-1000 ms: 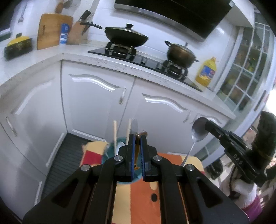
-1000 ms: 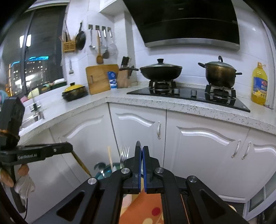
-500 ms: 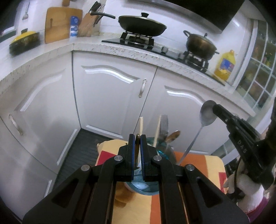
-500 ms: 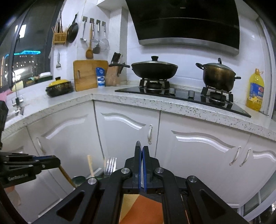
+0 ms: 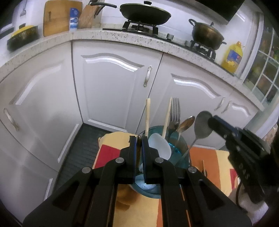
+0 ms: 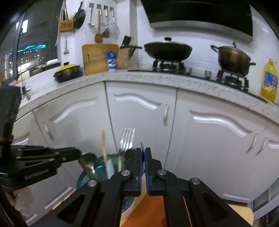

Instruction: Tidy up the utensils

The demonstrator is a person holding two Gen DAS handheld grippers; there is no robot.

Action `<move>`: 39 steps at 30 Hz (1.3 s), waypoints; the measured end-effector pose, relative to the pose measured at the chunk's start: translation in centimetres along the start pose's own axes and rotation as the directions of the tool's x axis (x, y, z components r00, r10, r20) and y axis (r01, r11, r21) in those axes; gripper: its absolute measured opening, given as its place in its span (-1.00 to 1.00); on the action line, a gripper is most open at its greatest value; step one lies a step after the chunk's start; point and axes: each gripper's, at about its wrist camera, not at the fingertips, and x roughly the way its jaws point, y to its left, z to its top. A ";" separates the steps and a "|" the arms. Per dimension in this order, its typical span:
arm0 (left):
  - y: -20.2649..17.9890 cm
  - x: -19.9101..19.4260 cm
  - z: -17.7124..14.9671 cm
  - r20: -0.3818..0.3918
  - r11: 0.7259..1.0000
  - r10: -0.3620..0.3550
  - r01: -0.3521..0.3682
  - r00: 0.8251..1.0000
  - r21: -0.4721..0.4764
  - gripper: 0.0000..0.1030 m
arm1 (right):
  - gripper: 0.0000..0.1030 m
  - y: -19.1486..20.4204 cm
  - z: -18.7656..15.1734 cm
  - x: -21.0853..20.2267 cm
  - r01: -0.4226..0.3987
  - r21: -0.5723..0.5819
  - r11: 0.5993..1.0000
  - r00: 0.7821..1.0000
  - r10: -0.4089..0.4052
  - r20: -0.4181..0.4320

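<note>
A blue glass holder [image 5: 181, 158] stands on an orange, yellow and red cloth [image 5: 139, 209]. It holds a fork [image 5: 175, 111], two chopsticks [image 5: 147, 115], a brown spoon [image 5: 185, 123] and a white spoon [image 5: 159, 145]. My left gripper [image 5: 139, 139] is shut on a dark thin handle just left of the holder's rim. My right gripper [image 5: 211, 120] is shut on the bowl end of a steel spoon [image 5: 200, 127] whose handle slants down into the holder. In the right wrist view the right gripper [image 6: 143, 152] is shut beside the fork [image 6: 128, 139], above the holder [image 6: 97, 167].
White cabinet doors [image 5: 111, 83] stand behind the holder under a speckled counter [image 5: 97, 35]. A wok [image 5: 144, 13], a pot [image 5: 207, 35] and a yellow oil bottle [image 5: 232, 56] are on the counter. A dark floor mat [image 5: 83, 150] lies left of the cloth.
Both views have tilted down and closer to the holder. The right gripper has lowered the steel spoon toward the holder. The left gripper has come down beside its rim.
</note>
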 end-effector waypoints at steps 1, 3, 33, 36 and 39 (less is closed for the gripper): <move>0.0 0.3 -0.2 -0.008 1.000 0.003 -0.003 1.000 -0.005 -0.92 | -0.94 0.1 -0.3 0.2 -0.013 0.001 1.000 1.000 0.013 -0.015; -0.1 0.6 -0.5 -0.017 1.000 0.010 -0.010 1.000 -0.005 -0.92 | -0.93 0.2 -1.0 0.6 -0.034 0.004 0.999 0.999 0.034 -0.040; -1.6 -2.4 -2.7 0.035 0.994 0.109 -0.110 0.993 0.013 -0.08 | -0.47 -0.8 -2.7 -2.4 -0.069 0.111 0.991 0.993 0.079 -0.090; -1.7 -2.9 -3.0 0.041 0.993 0.113 -0.114 0.993 0.013 -0.08 | -0.44 -0.6 -3.1 -3.1 -0.063 0.104 0.993 0.993 0.073 -0.092; -2.0 -3.3 -3.3 0.042 0.994 0.111 -0.112 0.993 0.012 -0.08 | -0.43 -0.6 -3.4 -3.7 -0.056 0.105 0.993 0.993 0.066 -0.094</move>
